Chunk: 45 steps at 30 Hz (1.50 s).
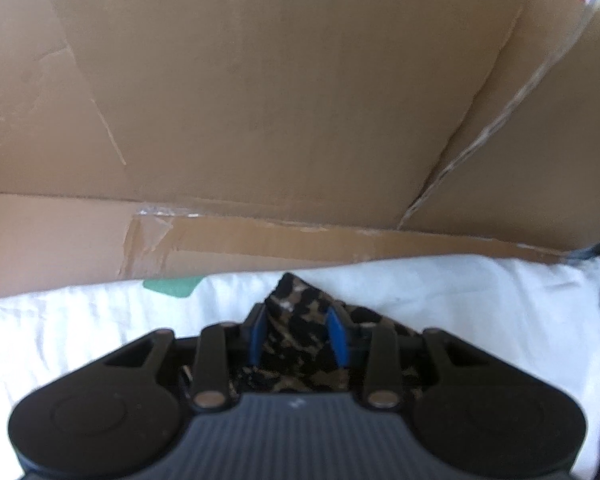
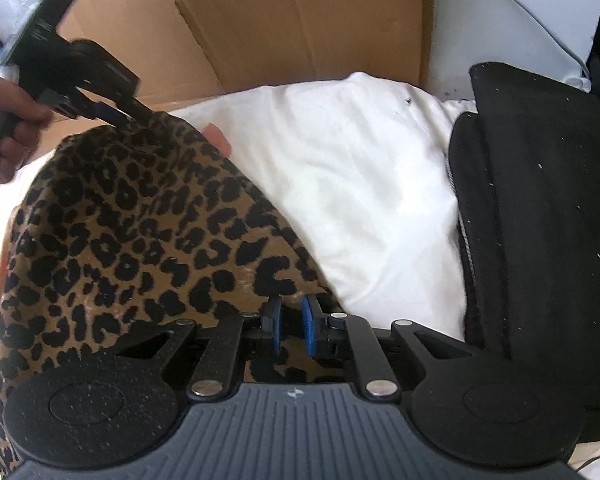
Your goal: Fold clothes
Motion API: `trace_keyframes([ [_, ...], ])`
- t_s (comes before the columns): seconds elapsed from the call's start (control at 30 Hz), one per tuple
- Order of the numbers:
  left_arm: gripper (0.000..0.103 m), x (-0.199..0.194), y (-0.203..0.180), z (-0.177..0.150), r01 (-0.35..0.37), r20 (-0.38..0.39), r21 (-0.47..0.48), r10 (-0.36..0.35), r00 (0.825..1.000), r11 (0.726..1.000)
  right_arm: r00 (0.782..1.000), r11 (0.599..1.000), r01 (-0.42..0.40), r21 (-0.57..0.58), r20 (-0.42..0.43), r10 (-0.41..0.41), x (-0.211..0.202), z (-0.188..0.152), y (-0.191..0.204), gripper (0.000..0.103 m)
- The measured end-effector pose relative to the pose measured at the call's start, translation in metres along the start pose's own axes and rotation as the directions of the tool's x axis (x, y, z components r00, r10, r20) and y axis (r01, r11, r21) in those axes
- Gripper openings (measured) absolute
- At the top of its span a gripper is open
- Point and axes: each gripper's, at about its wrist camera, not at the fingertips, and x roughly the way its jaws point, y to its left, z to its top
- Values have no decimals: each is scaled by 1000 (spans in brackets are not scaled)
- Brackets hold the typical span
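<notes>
The leopard-print garment (image 2: 140,240) lay spread over a white sheet (image 2: 360,184), its far corner lifted toward a cardboard sheet (image 2: 260,24) that stood behind the bedding. A black garment (image 2: 540,220) lay just beside the white sheet on the right, apart from the print cloth.

The left gripper (image 1: 298,330) had that far corner bunched between its blue pads (image 1: 338,336), the jaws partly closed and pressing on the thick wad of fabric; in the right wrist view the same gripper (image 2: 120,114), carried by a hand (image 2: 8,120), met the cloth at its raised tip. The right gripper (image 2: 292,322) sat over the near edge with its jaws narrowly parted; print cloth showed below the gap, but whether the pads actually pinched it could not be told from this angle, so it seemed at most a loose hold.

The garment looked thin, light and limp, likely to sag and slide wherever it was unsupported. It would probably handle best if taken by two corners or along a hem, kept taut between the grippers, since a single pinch in the middle would only gather it into a bunch
</notes>
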Motion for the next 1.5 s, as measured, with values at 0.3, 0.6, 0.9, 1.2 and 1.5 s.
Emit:
trace_keyframes([
  [0.3,22,-62,27,-22,76,19,43,-77,997,996,995,996,-87,27,59,86,-8,16,-2,17],
  [0.6,19,-57,32,-62,142,-31,113,-140,990,983,980,981,-190,-28,56,191,5,24,28,17],
  [0.9,20,-12,28,-77,101,-28,156,-98,995,983,997,998,-58,-17,53,59,27,30,20,15],
  [1.2,18,-48,30,-76,132,-2,165,-134,991,977,995,999,-20,51,101,15,14,32,1,17],
  [1.5,19,-75,20,-113,214,-38,241,-211,977,947,982,986,-164,1,94,163,-5,20,28,21],
])
